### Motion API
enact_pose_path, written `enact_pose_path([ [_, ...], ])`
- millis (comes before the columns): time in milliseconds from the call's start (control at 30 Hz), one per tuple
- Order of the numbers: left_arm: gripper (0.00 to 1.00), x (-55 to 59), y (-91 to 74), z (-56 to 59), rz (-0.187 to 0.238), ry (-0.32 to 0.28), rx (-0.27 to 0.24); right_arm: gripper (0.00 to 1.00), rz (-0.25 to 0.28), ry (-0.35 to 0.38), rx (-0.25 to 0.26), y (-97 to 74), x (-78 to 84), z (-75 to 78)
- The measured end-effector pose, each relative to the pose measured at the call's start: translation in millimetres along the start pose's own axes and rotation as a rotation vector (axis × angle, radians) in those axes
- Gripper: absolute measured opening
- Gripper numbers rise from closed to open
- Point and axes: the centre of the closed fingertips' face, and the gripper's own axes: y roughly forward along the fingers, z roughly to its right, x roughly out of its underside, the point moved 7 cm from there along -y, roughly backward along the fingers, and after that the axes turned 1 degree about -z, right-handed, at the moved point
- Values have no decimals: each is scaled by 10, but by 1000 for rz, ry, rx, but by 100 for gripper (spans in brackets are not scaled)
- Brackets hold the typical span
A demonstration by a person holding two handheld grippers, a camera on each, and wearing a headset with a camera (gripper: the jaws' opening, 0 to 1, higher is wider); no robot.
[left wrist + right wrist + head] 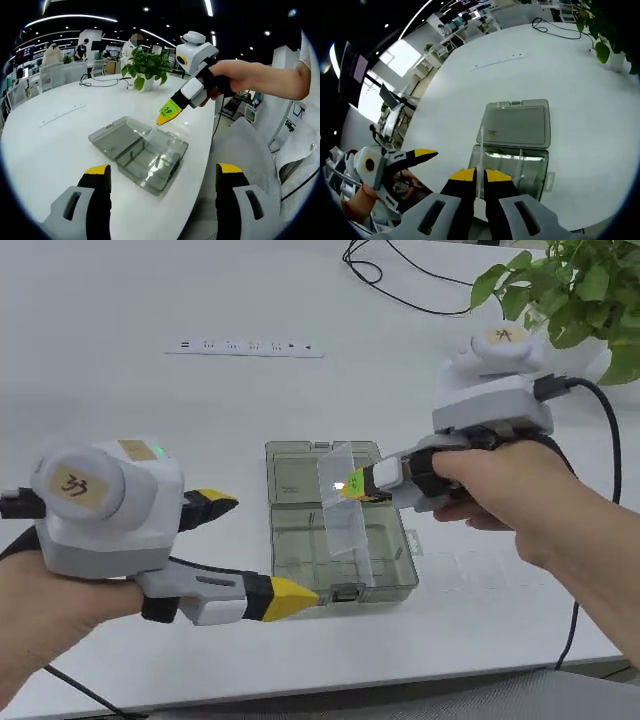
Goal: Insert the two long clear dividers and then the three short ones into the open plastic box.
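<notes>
clear plastic divider point(348, 530) is pinched in my right claw point(352, 487), over the open box point(285, 552) on the counter point(120, 420). my left claw point(262, 548) is spread wide beside the box. i should line the divider up with the slots, then push down slowly.

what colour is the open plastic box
The plastic box is translucent smoky grey-green, clearest in the head view.

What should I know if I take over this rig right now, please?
Left gripper: open, empty, left of the open plastic box.
Right gripper: shut on a long clear divider, tilted over the box, not yet seated.
Faint clear pieces, probably more dividers, lie right of the box.
Nothing is clearly seated yet. To do: seat this one, then the remaining dividers.
</notes>
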Motion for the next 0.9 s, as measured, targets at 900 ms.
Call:
enact_pose_path([
  [900, 97, 93, -74, 38, 10, 37, 37, 7, -157, 78, 126, 386, 168, 84],
])
